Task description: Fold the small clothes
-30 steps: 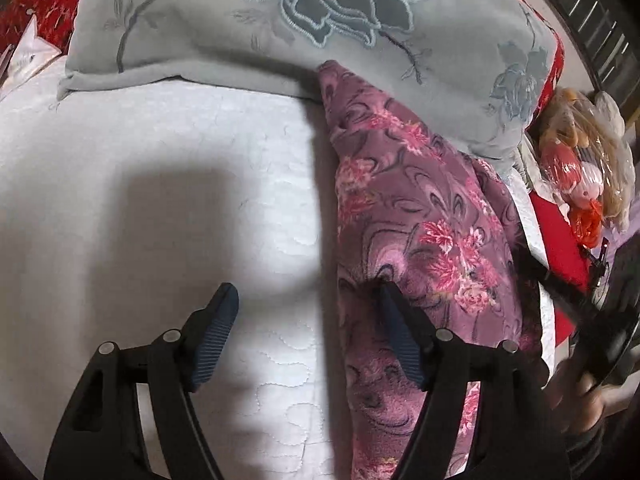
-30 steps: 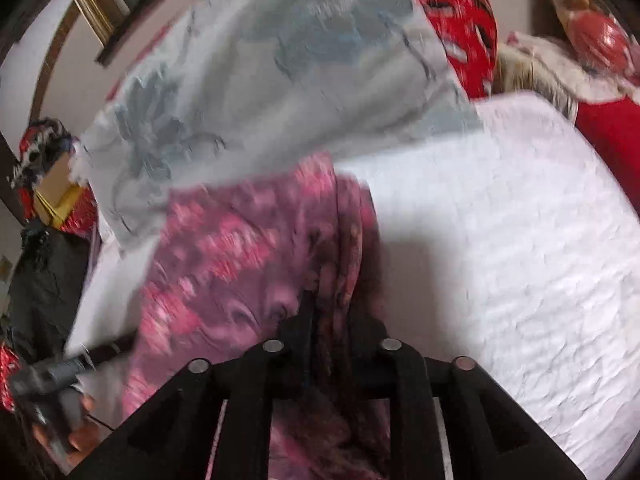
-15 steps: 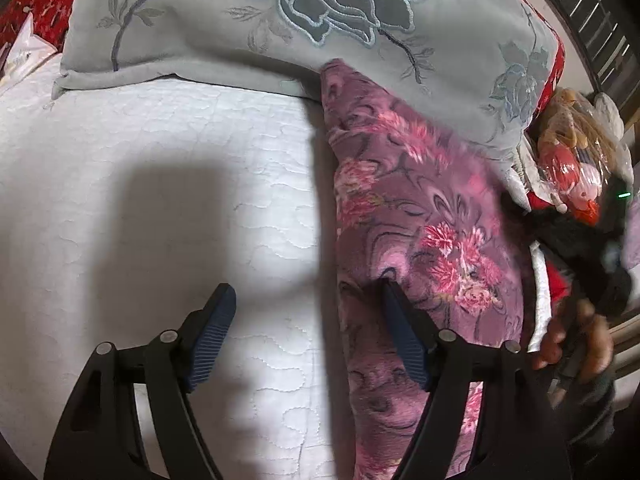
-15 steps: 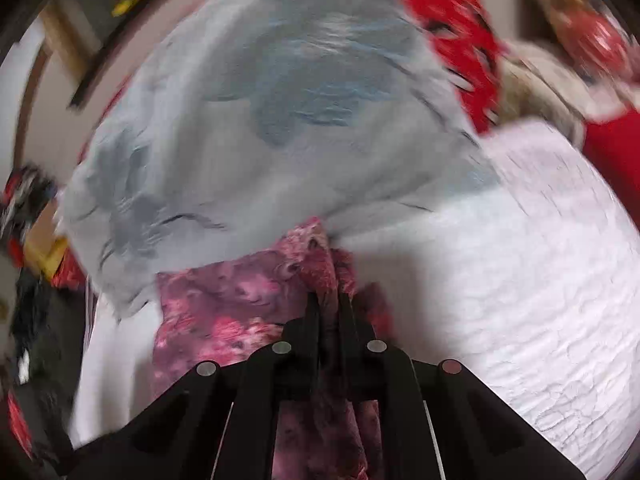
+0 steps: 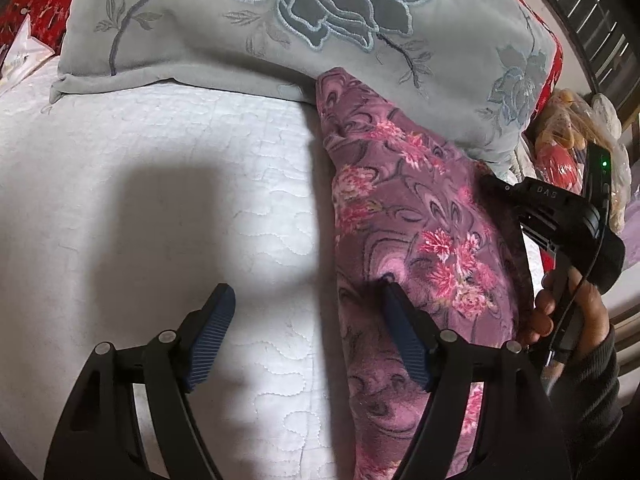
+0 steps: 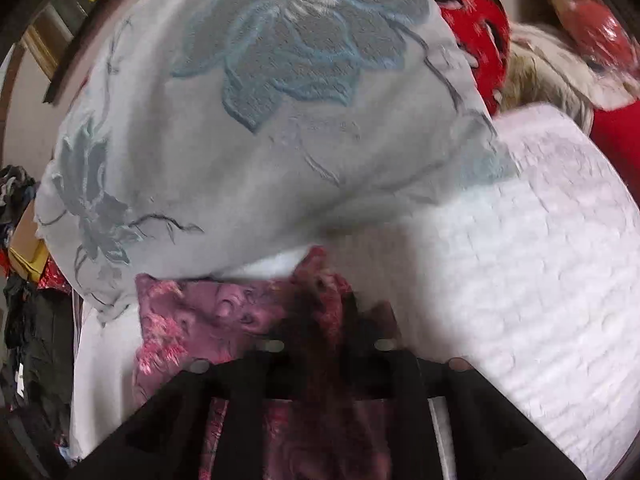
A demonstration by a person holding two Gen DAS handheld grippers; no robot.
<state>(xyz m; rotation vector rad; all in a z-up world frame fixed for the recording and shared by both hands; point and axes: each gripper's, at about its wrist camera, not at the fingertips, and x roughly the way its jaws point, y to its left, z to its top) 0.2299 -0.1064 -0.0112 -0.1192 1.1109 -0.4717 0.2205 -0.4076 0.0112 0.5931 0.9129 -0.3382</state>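
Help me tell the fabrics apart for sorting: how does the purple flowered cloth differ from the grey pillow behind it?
The purple cloth is thin, creased and printed all over with small pink flowers; the grey pillow is plump and smooth, with a few large stitched blue-grey flowers. The cloth lies in a long strip along the white quilt, pinched by the right gripper; the pillow lies across the quilt's far end, untouched. Both carry flower patterns and rest on the quilt.

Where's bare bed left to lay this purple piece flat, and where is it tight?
The bare white quilt runs wide between the grey flowered pillow and the open left hand-held gripper, beside the purple floral garment. It is crowded past the garment: the right hand-held gripper pinches it, with the pillow close behind.
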